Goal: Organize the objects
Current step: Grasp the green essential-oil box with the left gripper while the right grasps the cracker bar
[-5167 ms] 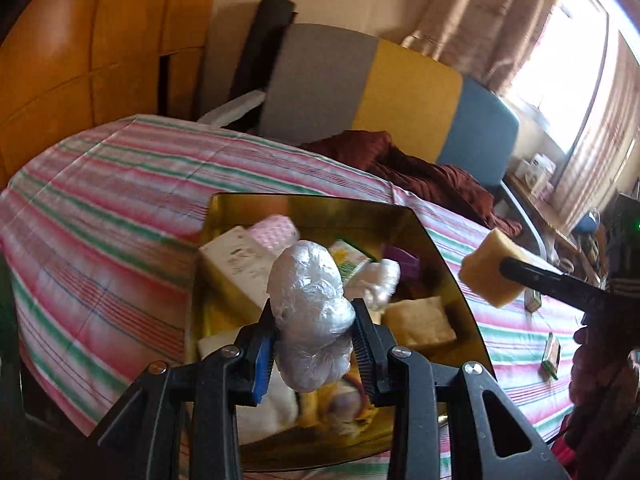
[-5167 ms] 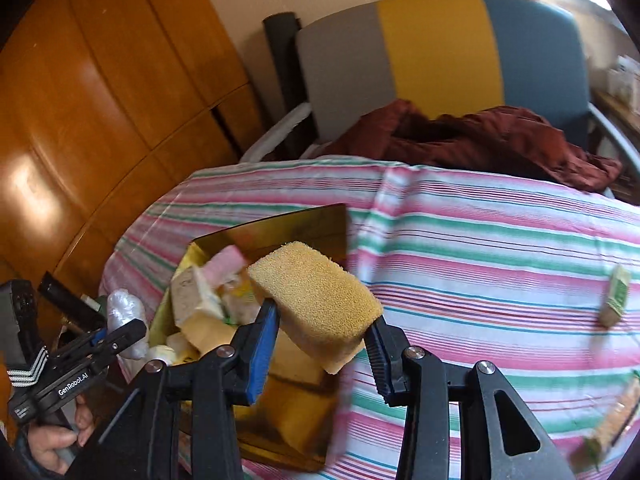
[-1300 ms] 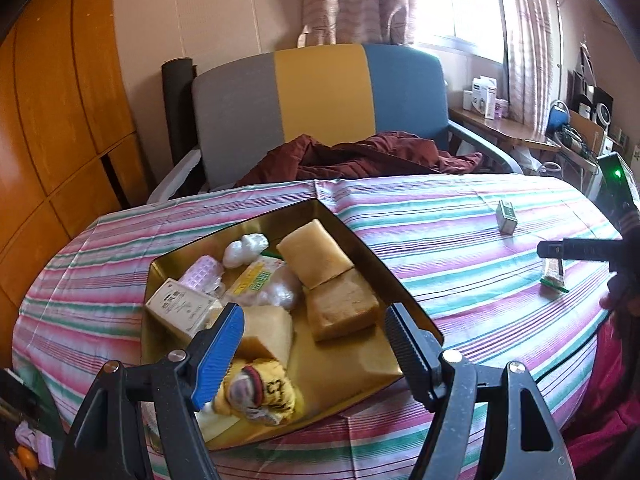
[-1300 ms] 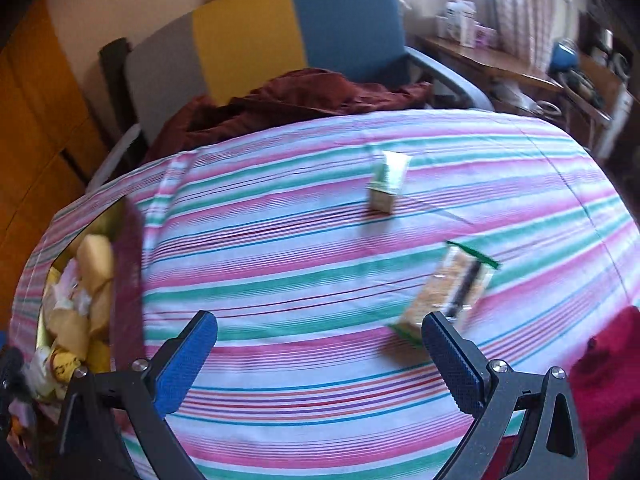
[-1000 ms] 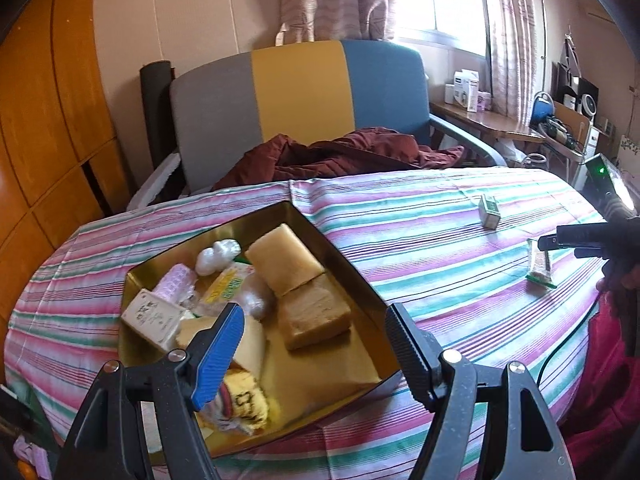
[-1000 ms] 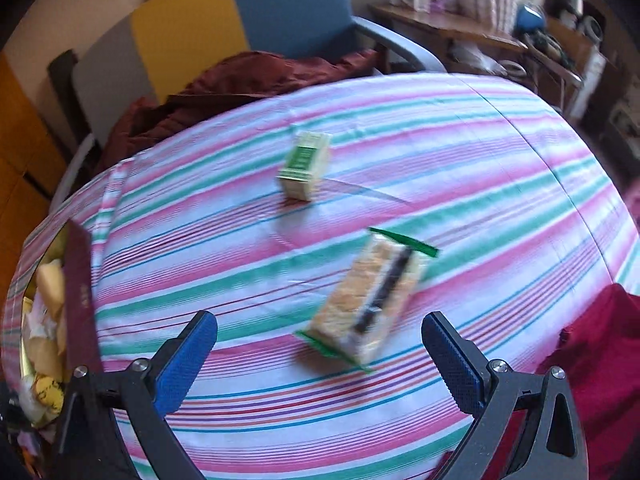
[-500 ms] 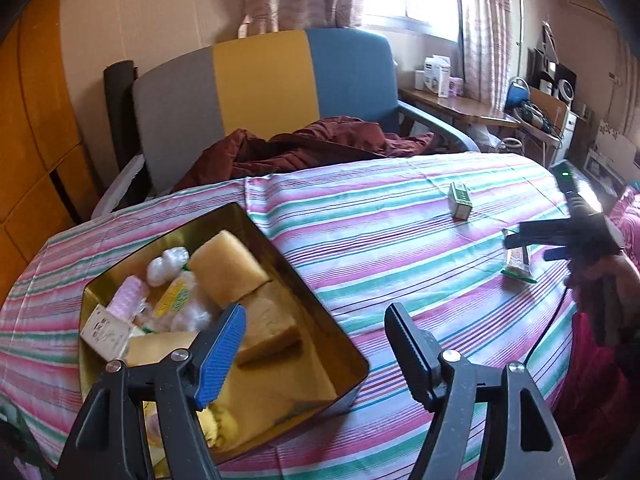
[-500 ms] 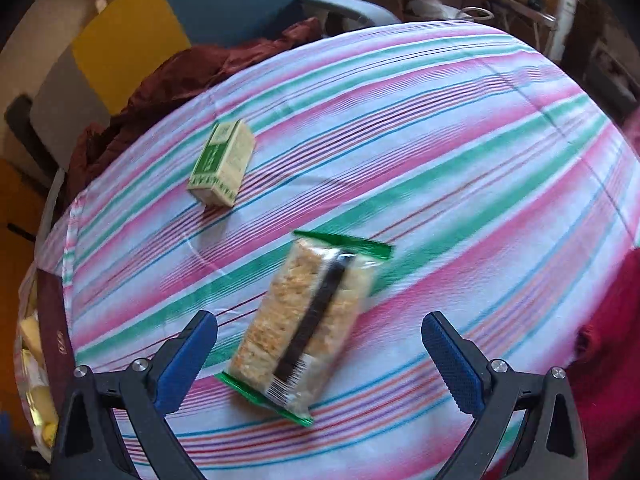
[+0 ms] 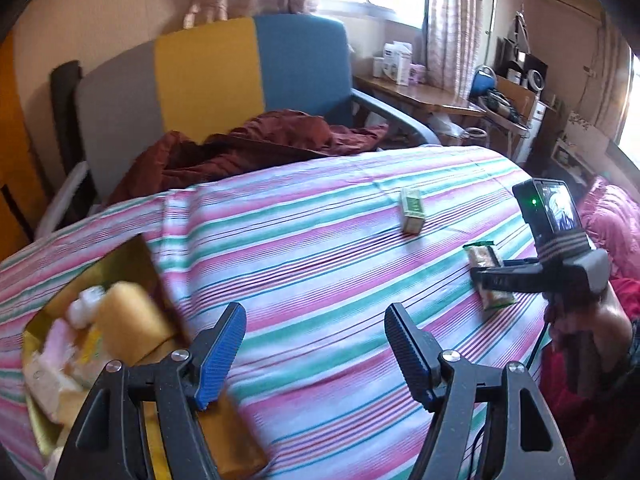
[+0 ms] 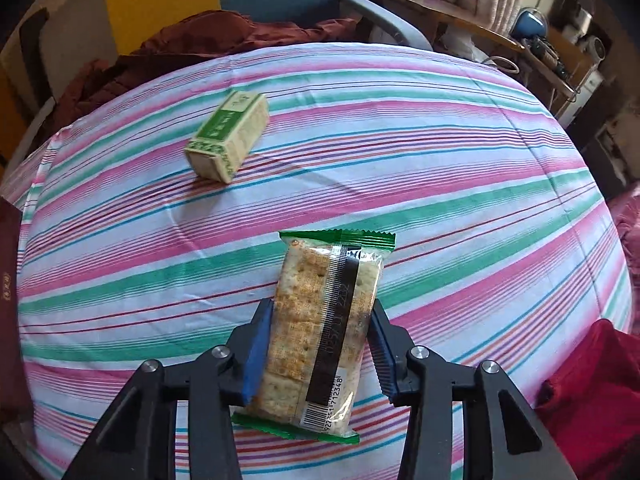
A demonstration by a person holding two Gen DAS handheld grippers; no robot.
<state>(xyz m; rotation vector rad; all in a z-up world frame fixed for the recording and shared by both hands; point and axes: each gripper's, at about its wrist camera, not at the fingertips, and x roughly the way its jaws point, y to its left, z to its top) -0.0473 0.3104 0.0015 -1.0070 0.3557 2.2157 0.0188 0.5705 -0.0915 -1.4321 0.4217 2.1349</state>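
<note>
- At lower centre of the right wrist view, the right gripper (image 10: 318,354) pinches a clear green-edged cracker packet (image 10: 322,330) on the striped tablecloth (image 10: 440,160).
- Upper left, a small green-and-cream box (image 10: 228,137) lies apart.
- Left gripper (image 9: 316,350) spread wide, empty; gold tin tray (image 9: 36,428) lower left.

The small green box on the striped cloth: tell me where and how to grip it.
The small green box lies flat on the striped cloth, long axis slanting away to the right. Probably best to bring the open left hand-held gripper down from above and pinch its two long side faces at mid-length; the ends are narrower and less stable.
</note>
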